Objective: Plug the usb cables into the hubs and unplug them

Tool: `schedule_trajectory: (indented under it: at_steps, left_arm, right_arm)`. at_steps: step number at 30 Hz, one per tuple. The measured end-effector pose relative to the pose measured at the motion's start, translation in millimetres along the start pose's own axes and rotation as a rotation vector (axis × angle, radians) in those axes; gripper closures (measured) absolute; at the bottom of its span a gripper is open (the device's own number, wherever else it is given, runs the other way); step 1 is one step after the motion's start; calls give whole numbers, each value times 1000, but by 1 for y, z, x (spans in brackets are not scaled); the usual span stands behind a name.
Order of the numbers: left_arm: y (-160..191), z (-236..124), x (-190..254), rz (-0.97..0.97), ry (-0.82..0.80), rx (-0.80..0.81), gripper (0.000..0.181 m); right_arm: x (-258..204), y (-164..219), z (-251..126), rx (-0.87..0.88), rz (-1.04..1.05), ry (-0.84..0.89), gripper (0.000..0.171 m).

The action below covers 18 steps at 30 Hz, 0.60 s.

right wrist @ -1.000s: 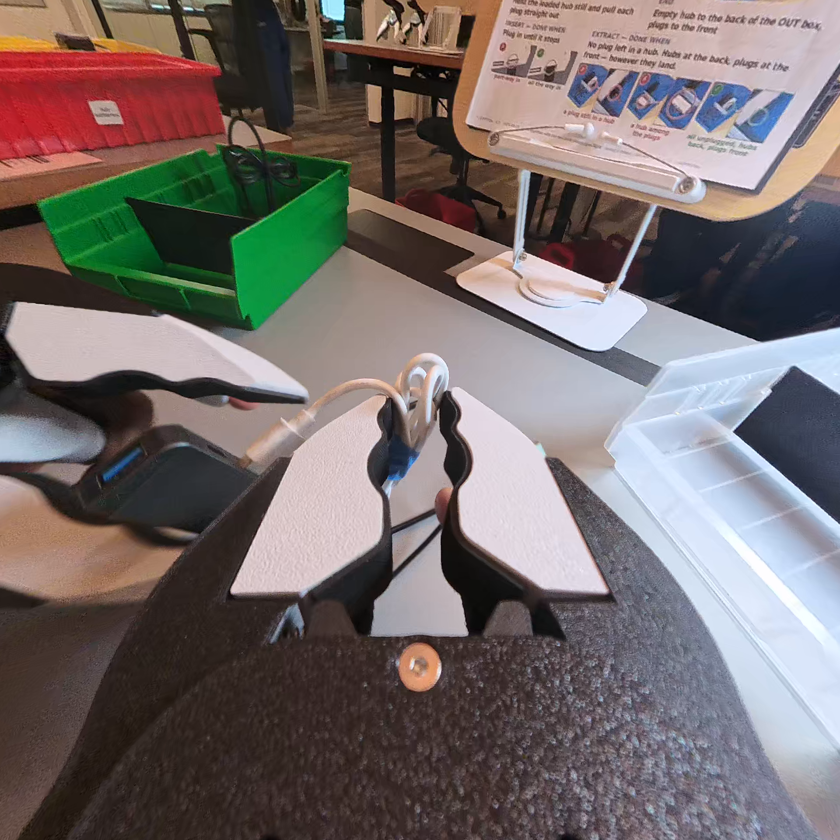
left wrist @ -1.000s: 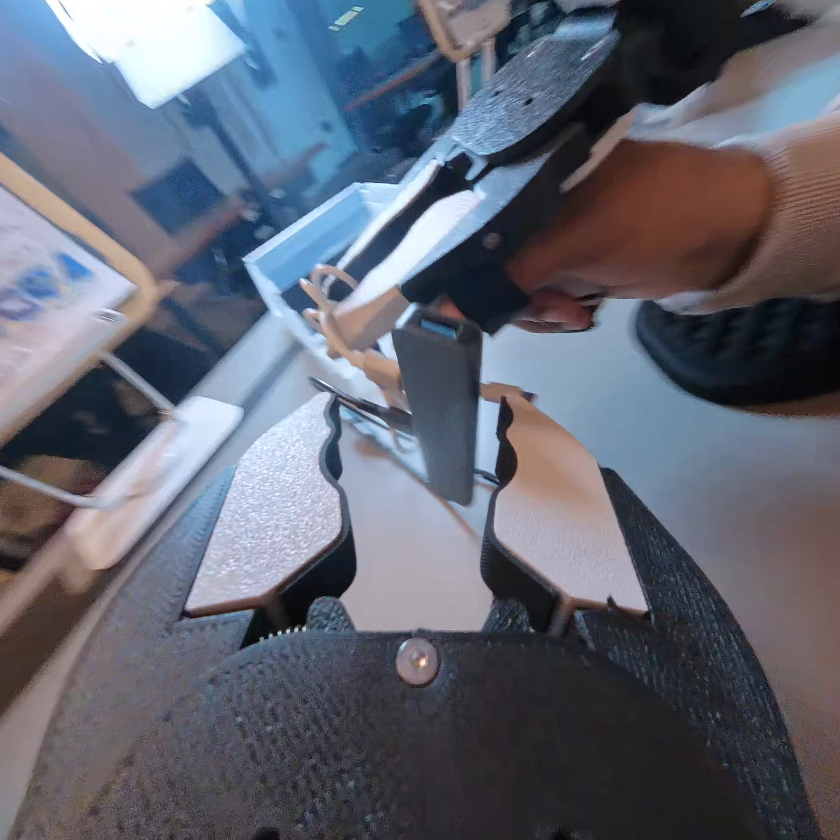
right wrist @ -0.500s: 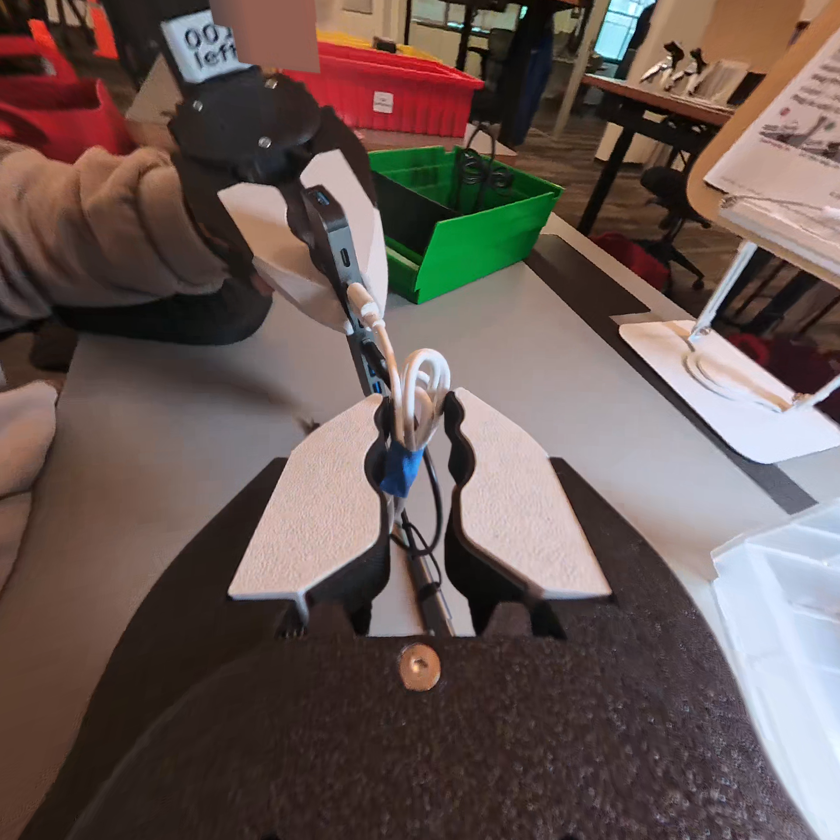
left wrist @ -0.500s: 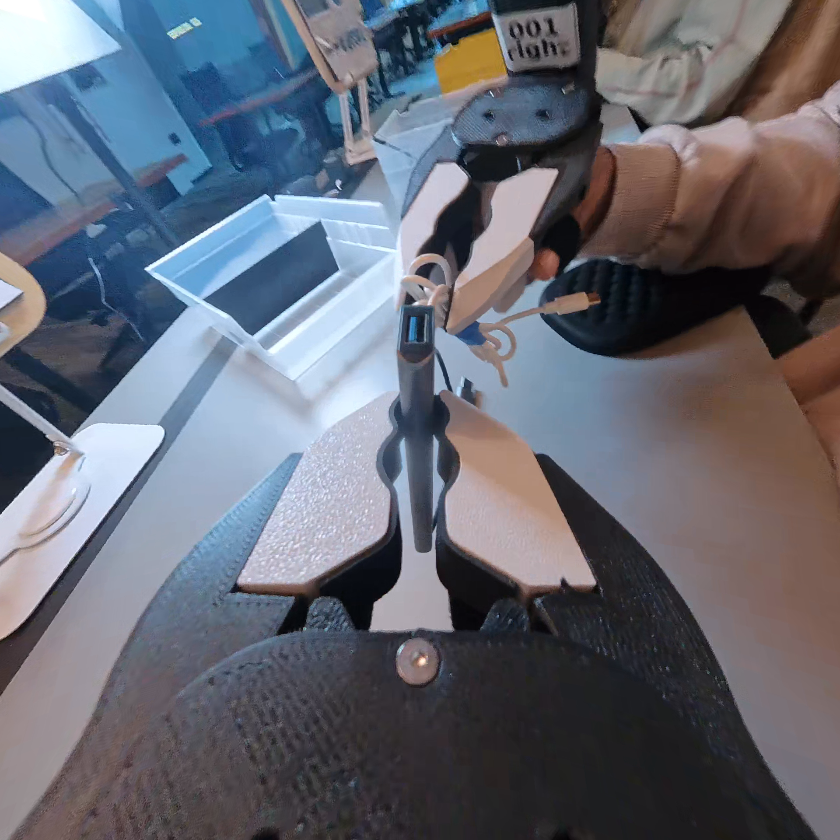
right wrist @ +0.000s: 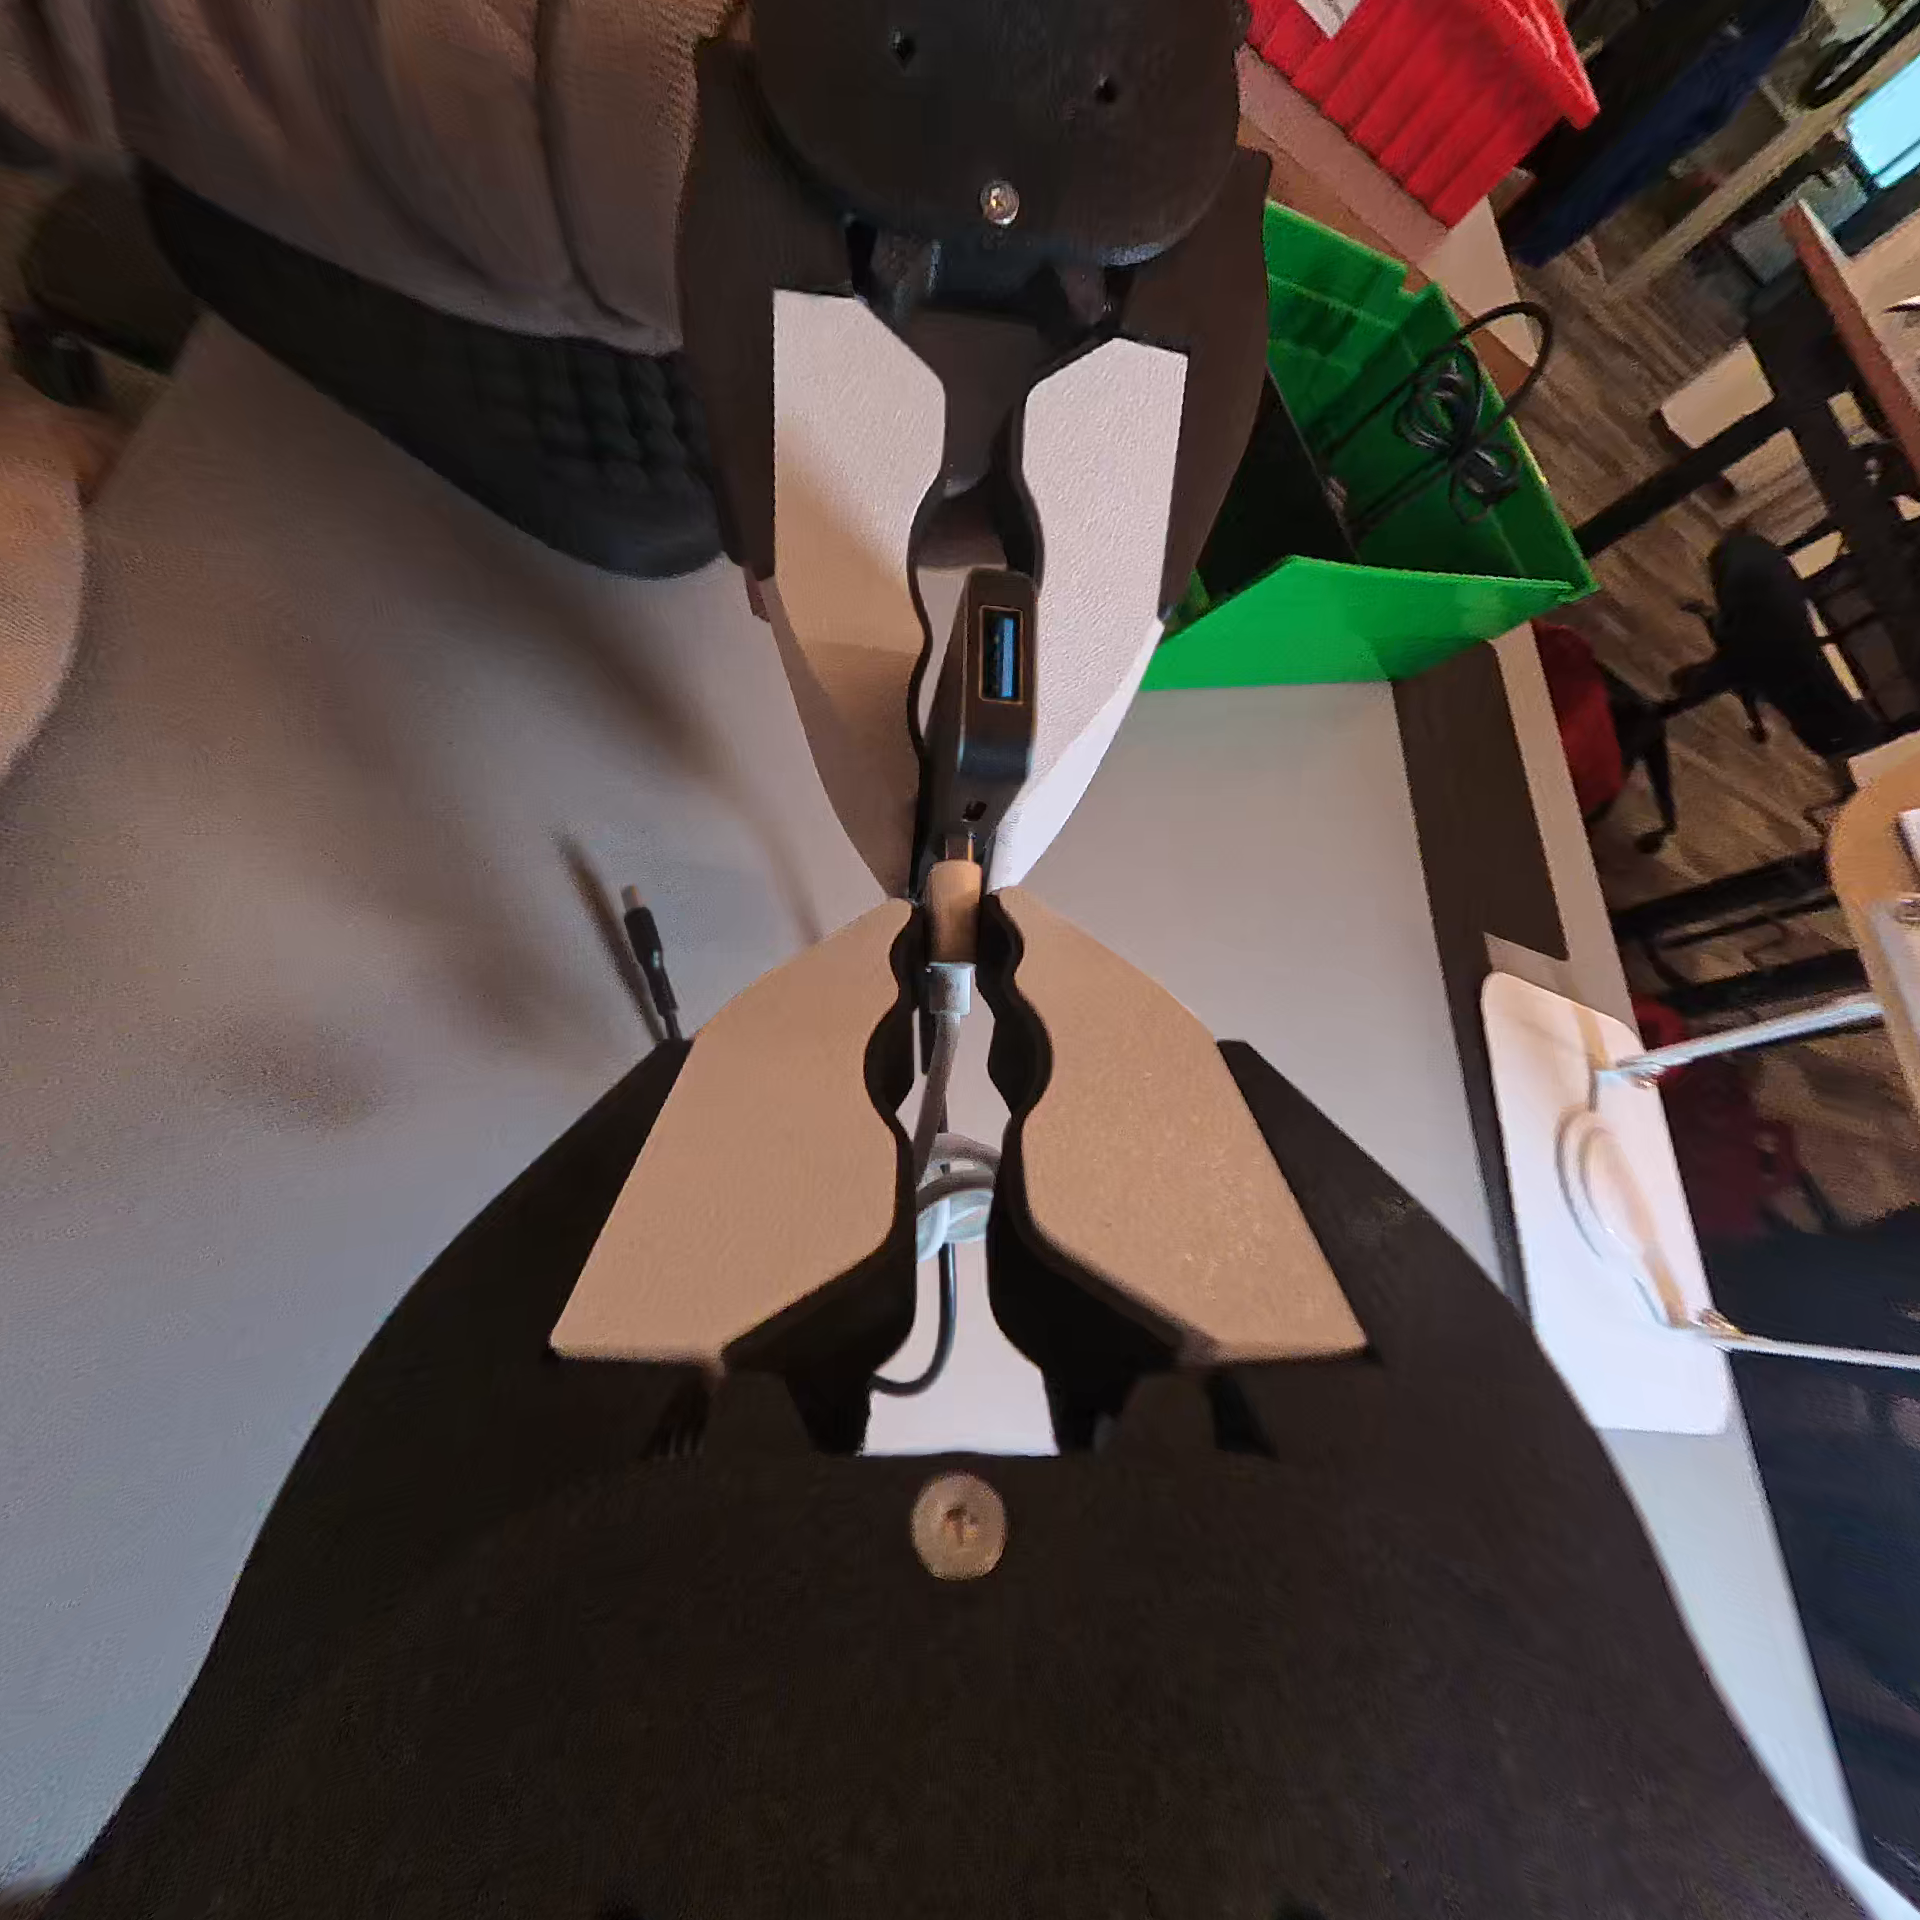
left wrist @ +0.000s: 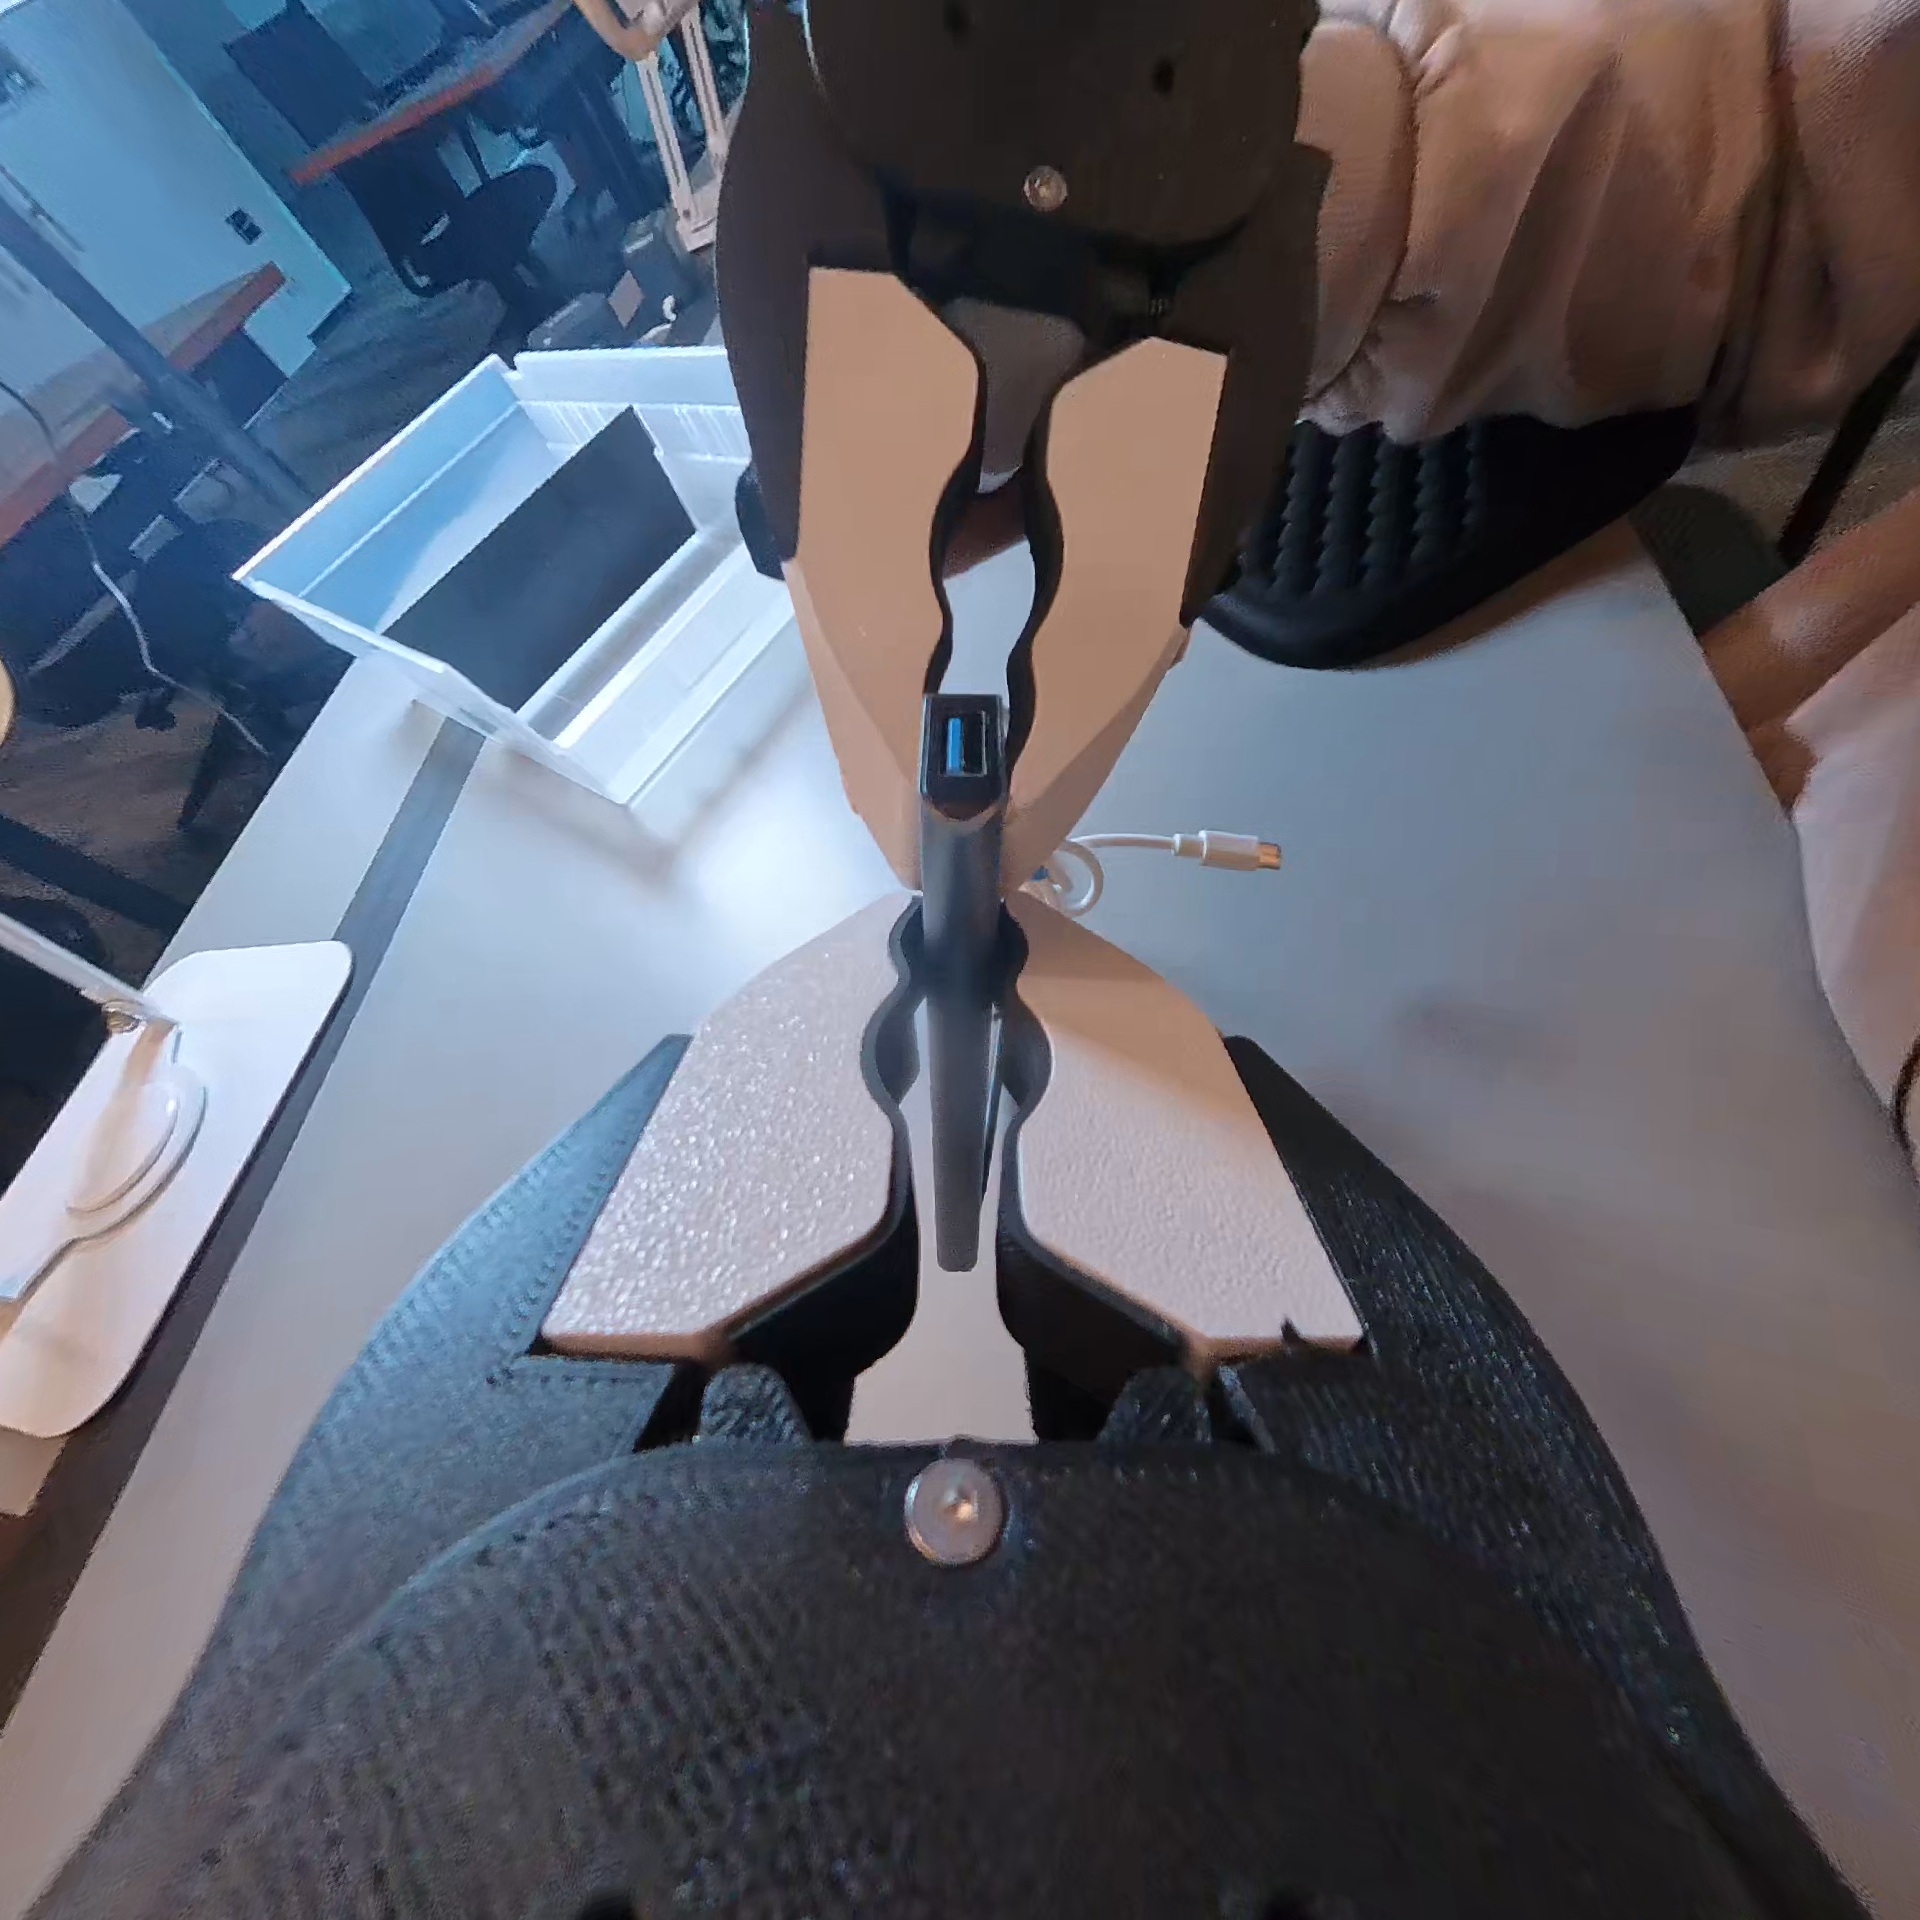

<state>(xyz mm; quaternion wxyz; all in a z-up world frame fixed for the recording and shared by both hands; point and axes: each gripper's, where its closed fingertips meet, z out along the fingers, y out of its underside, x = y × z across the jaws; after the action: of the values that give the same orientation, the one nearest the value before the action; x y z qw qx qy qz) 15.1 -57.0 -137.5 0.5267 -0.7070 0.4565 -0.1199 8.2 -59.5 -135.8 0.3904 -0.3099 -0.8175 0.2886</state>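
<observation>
My left gripper (left wrist: 961, 935) is shut on a dark grey USB hub (left wrist: 956, 1039), held edge-on with its blue port (left wrist: 961, 748) pointing away. My right gripper (right wrist: 951, 914) is shut on the white plug (right wrist: 951, 925) of a white cable (right wrist: 940, 1091). The plug's tip meets the near end of the hub (right wrist: 987, 686); I cannot tell if it is seated. The two grippers face each other tip to tip above the table. The cable's free connector (left wrist: 1226, 852) hangs to the right.
A clear white bin (left wrist: 499, 540) stands at the back left in the left wrist view. A green bin (right wrist: 1382, 613), a red bin (right wrist: 1423, 73), a white stand base (right wrist: 1590, 1195) and a loose black cable plug (right wrist: 644, 956) show in the right wrist view. A person's sleeves are close behind both grippers.
The two grippers have closed the distance and now stand tip to tip. My right gripper's hold has gone from the coiled part of the white cable to its plug at the hub.
</observation>
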Motion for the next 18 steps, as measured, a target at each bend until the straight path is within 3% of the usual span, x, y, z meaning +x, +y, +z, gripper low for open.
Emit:
schedule_trajectory:
  at_steps: [1,5,8,18]
  left_arm:
    - [0,-1,2,-3,13,4,170]
    - [7,-6,-1,26,1,-32,170]
    - [6,-26,-18,-43,-50,33,170]
    - [-10,-51,-34,-143,-108,231,170]
  right_arm:
    - [-2,0,0,8,14,-13,163]
    - [4,19,-4,-59,13,19,163]
    - [13,34,-22,-7,128,16,163]
    - [80,49,-101,74,249,357,163]
